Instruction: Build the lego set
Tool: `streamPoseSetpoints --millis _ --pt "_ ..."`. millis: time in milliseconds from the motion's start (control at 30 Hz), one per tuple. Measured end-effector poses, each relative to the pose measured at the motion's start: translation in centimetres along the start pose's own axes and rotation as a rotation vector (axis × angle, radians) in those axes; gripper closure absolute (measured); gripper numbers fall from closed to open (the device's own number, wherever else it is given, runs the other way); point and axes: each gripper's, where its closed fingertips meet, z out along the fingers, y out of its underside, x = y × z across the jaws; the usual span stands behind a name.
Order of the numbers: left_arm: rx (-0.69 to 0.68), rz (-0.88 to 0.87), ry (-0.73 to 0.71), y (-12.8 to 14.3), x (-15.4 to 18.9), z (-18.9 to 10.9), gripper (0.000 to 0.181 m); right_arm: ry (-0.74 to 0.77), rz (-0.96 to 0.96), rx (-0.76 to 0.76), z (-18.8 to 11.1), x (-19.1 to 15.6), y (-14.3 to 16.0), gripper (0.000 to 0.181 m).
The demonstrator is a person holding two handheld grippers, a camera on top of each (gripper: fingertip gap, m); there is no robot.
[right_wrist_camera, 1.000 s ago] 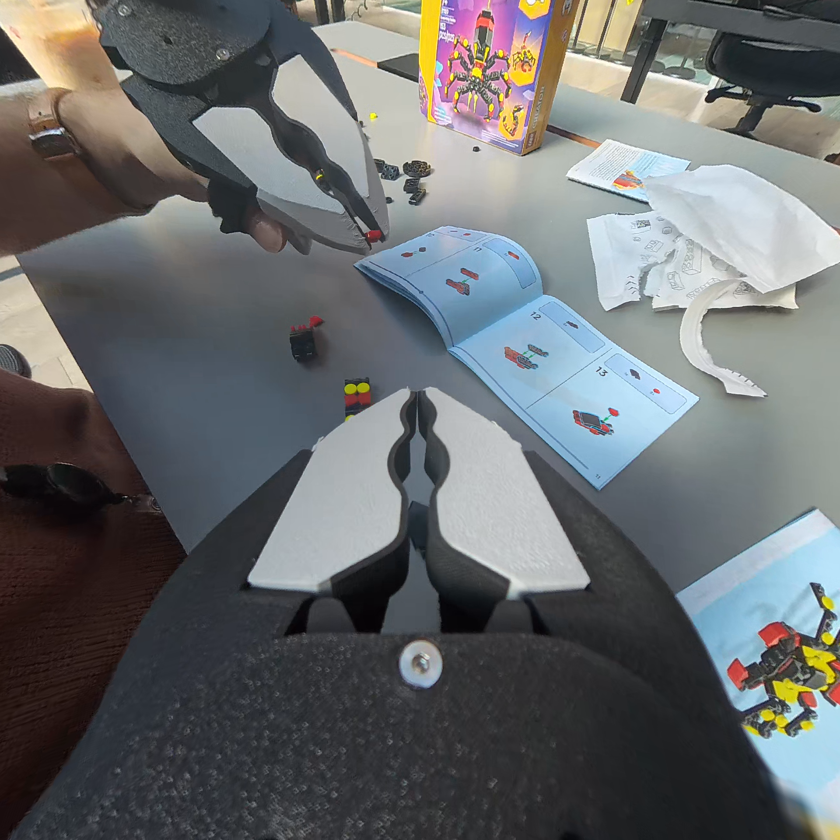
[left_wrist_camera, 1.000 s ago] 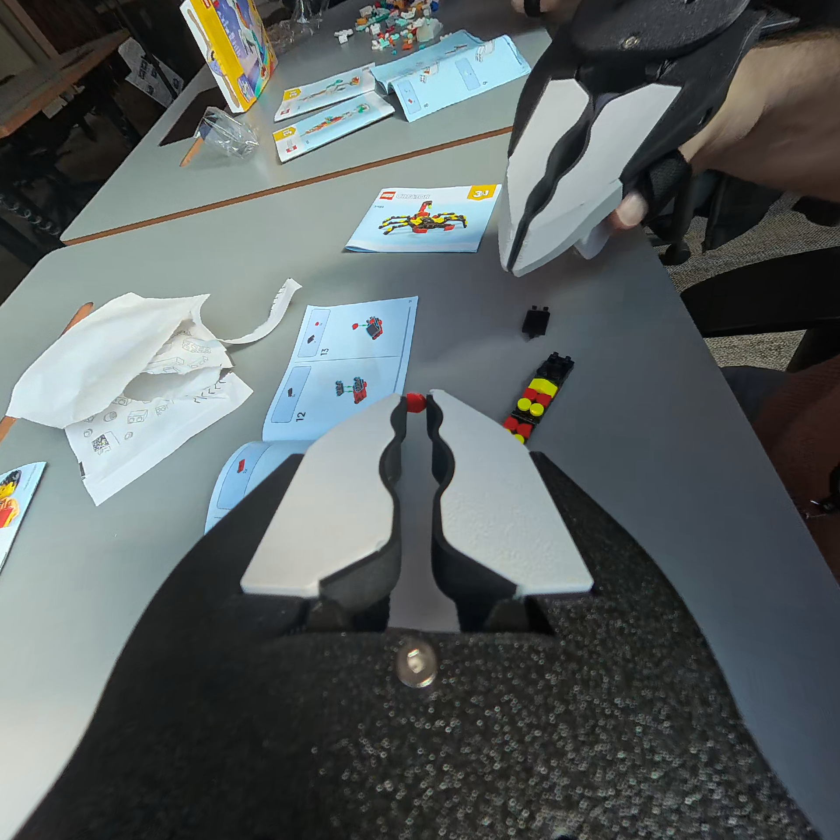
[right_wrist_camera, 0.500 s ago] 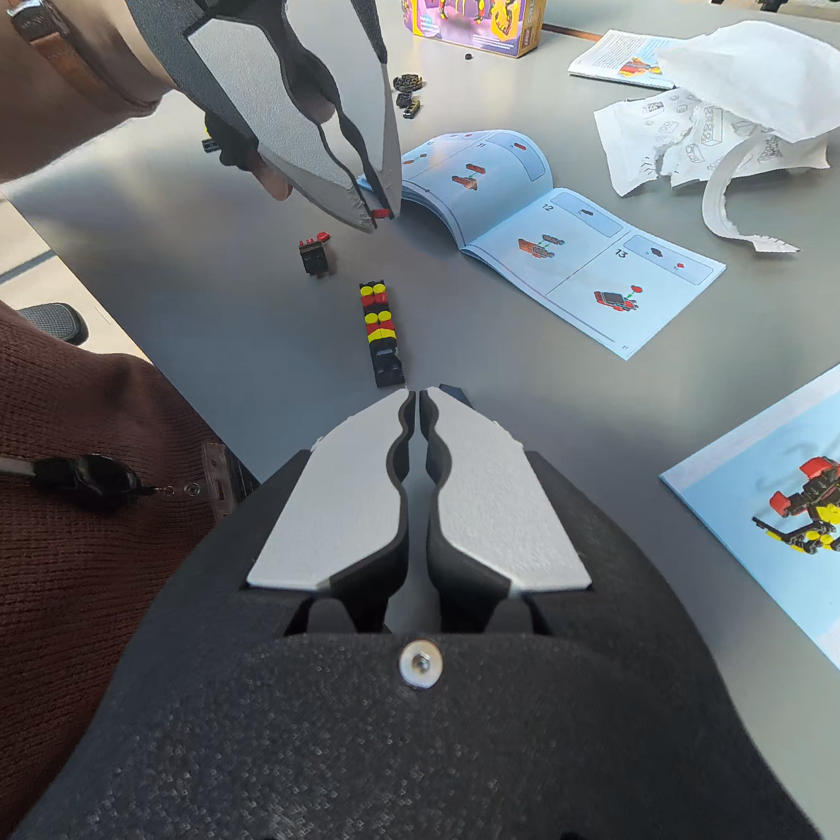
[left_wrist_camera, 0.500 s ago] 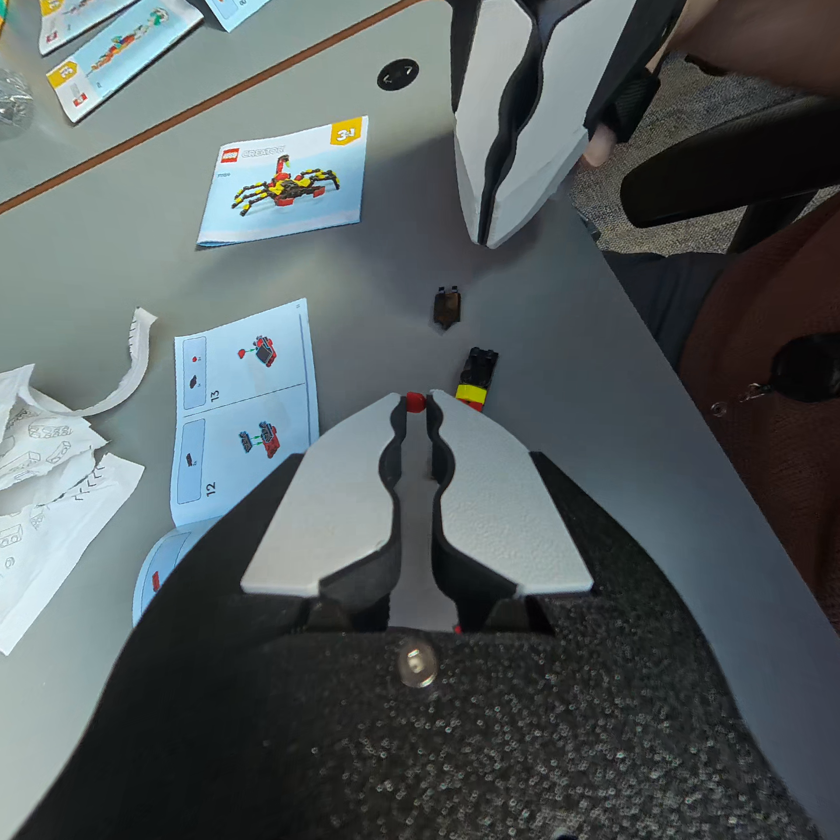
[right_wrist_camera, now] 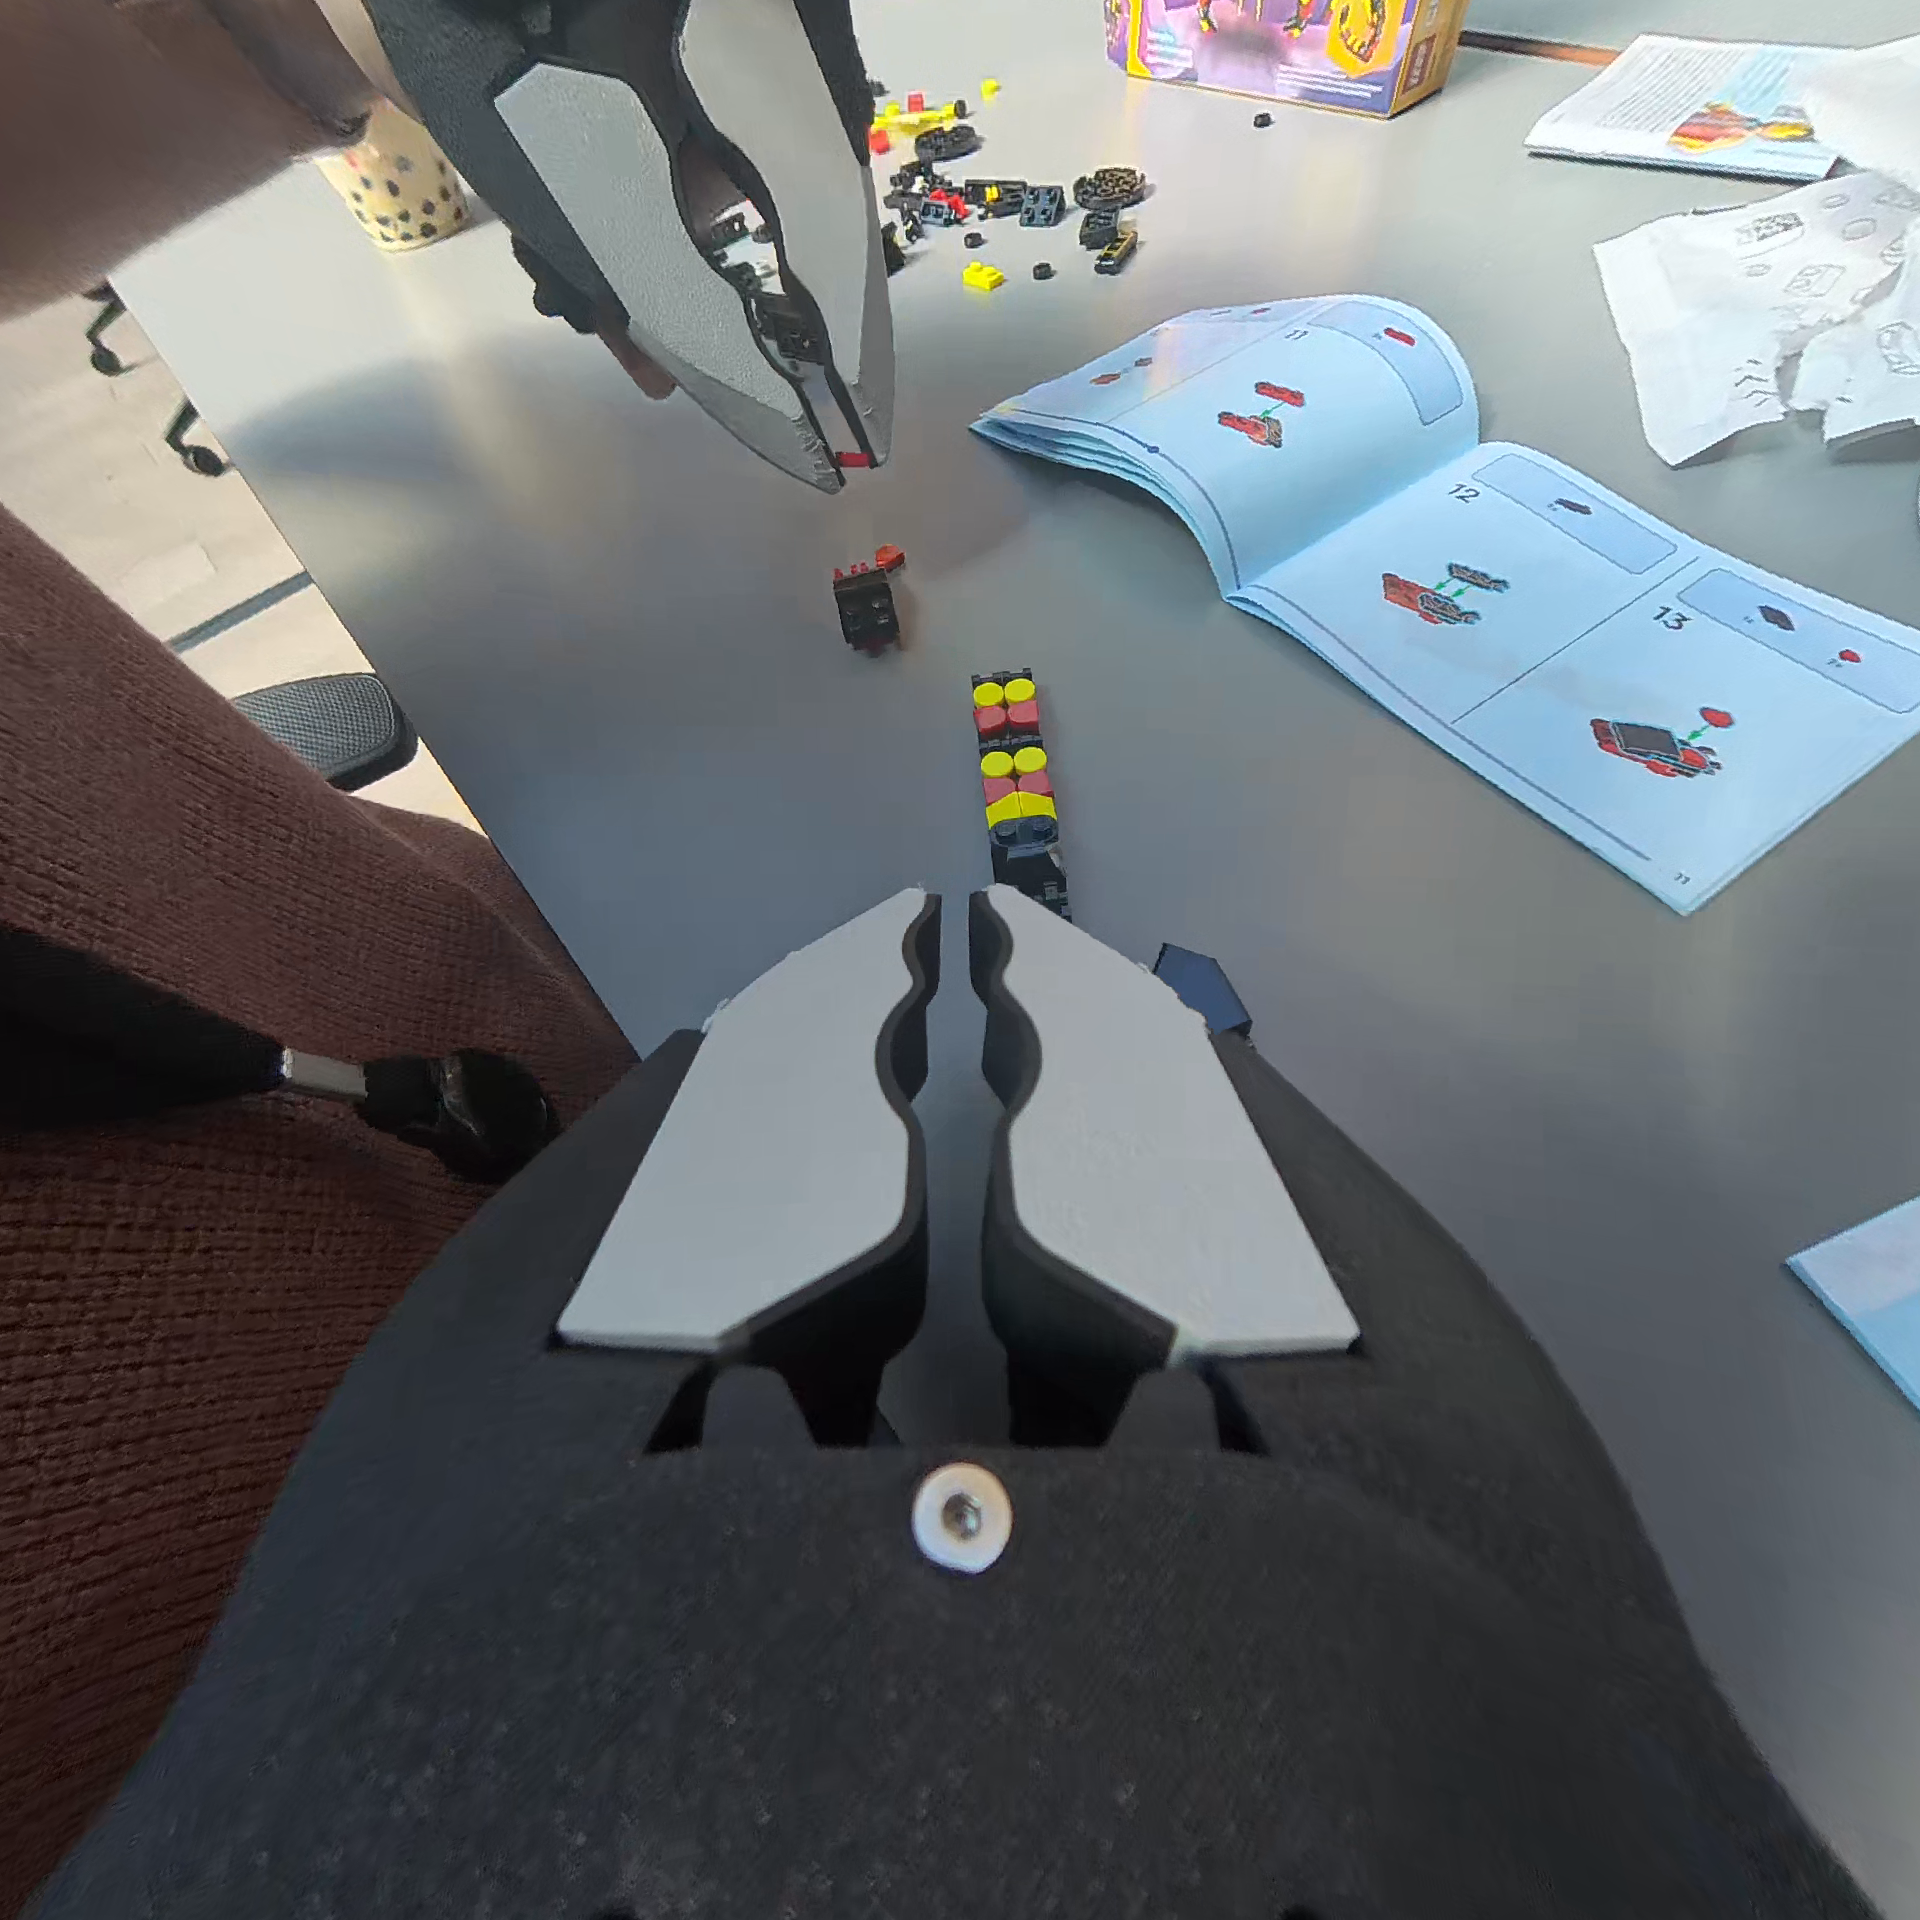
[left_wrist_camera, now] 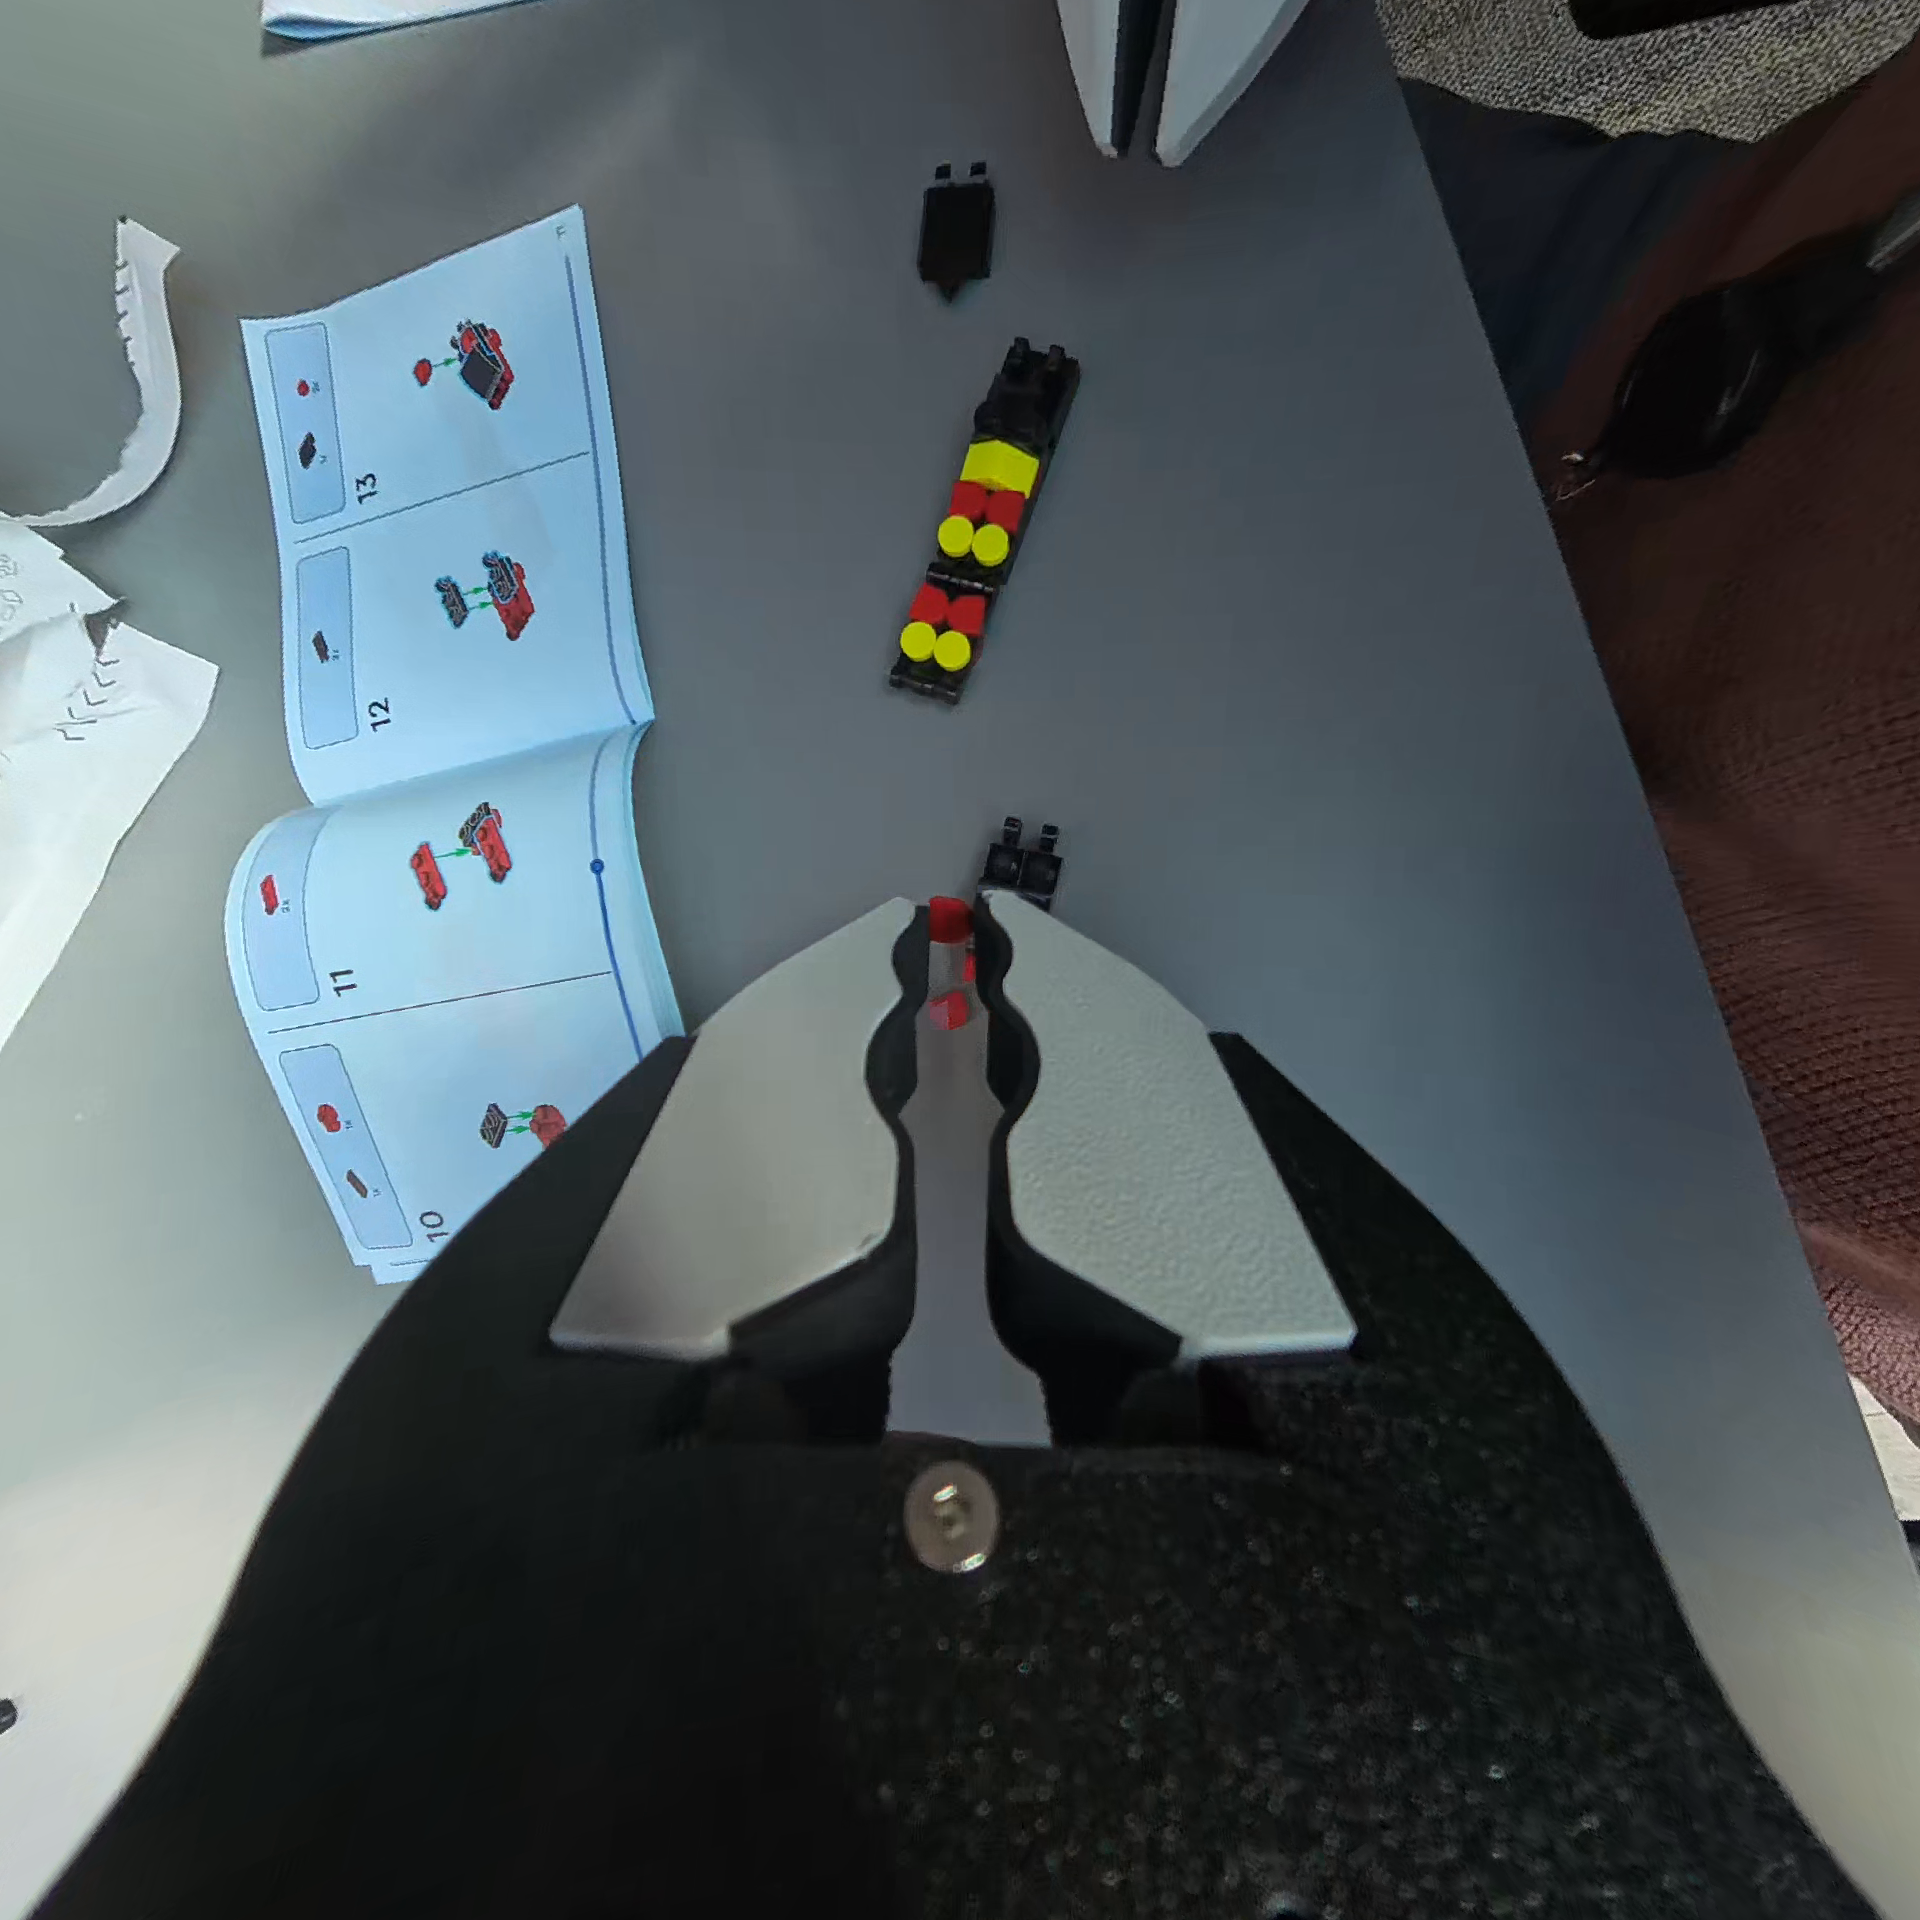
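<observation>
My left gripper is shut on a small red round piece and hovers just above a small black and red sub-assembly on the grey table. From the right wrist view the left gripper hangs over that sub-assembly. A long black strip with yellow and red studs lies beyond it. My right gripper is shut and empty, its tips at the near end of the strip. A dark sloped piece lies beside its right finger.
An open instruction booklet lies right of the strip. A pile of loose pieces, the set's box and a dotted cup stand farther back. Torn white paper bags lie at the far right. The table edge and a brown sleeve are left. Some 15 cm of space lies between my two pairs of fingers.
My left gripper has come down and tilted toward the table with the red piece, ending over the small black and red sub-assembly. My right gripper has stayed shut near the strip's end.
</observation>
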Motion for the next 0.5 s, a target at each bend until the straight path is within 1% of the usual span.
streamPoseSetpoints --millis 133,333,500 --pt "0.011 0.020 0.009 -0.5 0.3 0.7 0.173 -0.072 0.037 0.070 0.0 -1.1 -1.7 0.176" --pt "0.018 0.041 0.032 -0.6 0.3 1.2 0.173 -0.052 0.004 0.038 0.8 -1.3 -1.8 0.174" --pt "0.015 0.052 0.047 -0.3 0.5 1.4 0.173 -0.056 0.023 0.038 1.4 -1.4 -2.1 0.172"
